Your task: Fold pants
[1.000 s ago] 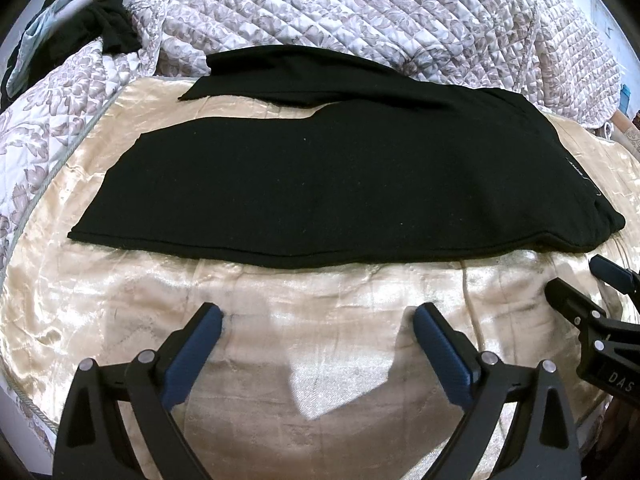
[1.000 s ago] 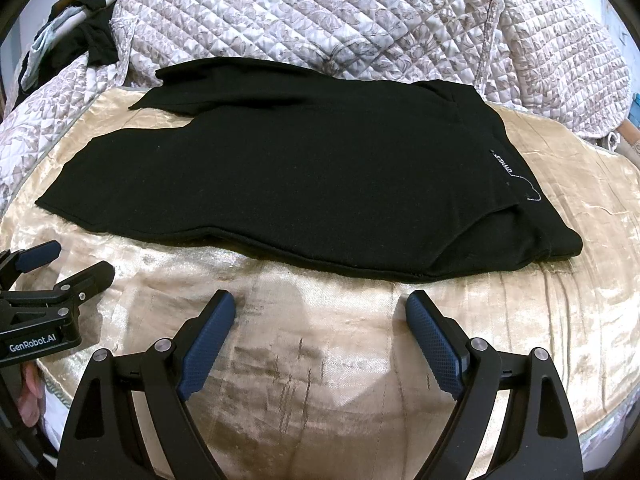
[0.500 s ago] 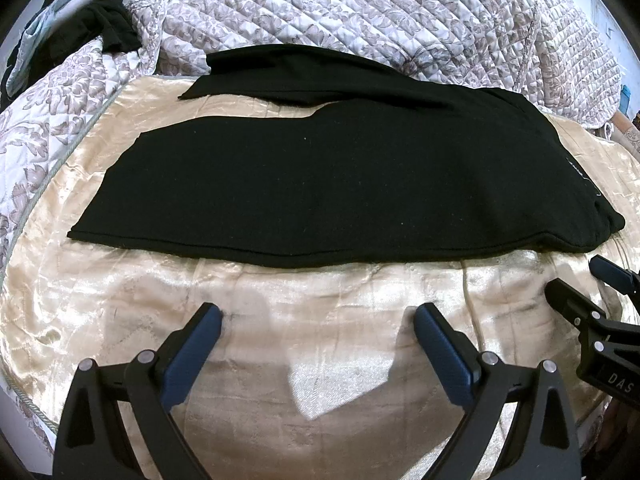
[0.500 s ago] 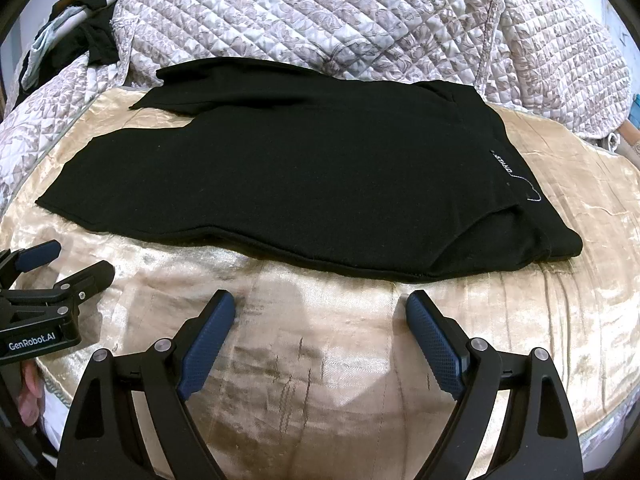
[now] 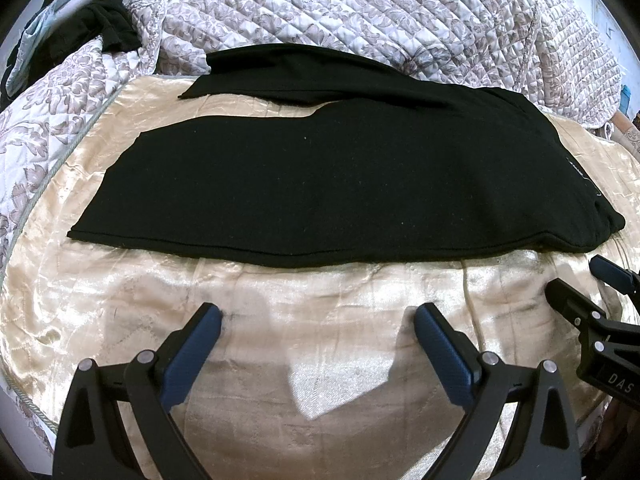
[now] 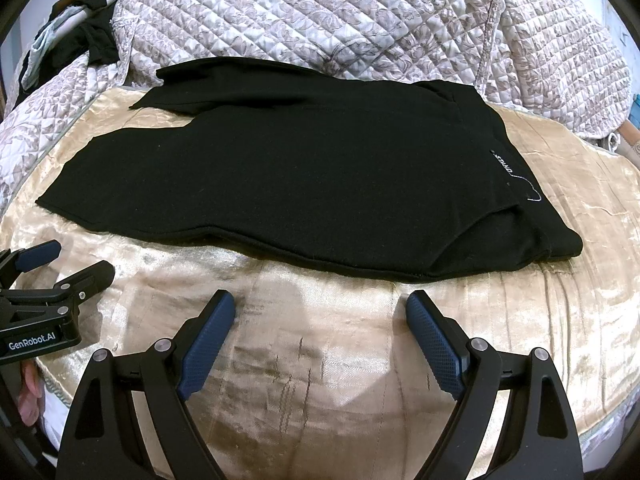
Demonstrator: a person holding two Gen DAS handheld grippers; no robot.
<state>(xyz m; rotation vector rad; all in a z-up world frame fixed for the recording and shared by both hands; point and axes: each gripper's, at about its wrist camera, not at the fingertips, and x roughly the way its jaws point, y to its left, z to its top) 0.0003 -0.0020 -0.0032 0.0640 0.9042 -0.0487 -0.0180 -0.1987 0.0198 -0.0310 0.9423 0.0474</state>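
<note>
— Left wrist view first: what is the left gripper (image 5: 318, 322) doing?
— Its blue pads (image 5: 194, 354) stand wide apart with nothing between them, above the gold satin bedspread (image 5: 340, 360), short of the near hem of the pants (image 5: 320, 184).
— And the right gripper (image 6: 320, 312)?
— Also spread wide and empty, over the same satin, near the waist end. Each gripper shows at the edge of the other's view, side by side and apart.
— Where do the pants lie?
— Flat across the bed, black, waistband to the right with a small white label (image 6: 505, 165), legs running left. The near leg lies over the far one, whose cuff pokes out at far left.
— Beyond them?
— A quilted floral coverlet (image 5: 360, 12) is bunched along the far side, with dark clothes (image 5: 100, 24) heaped at the far left corner.
</note>
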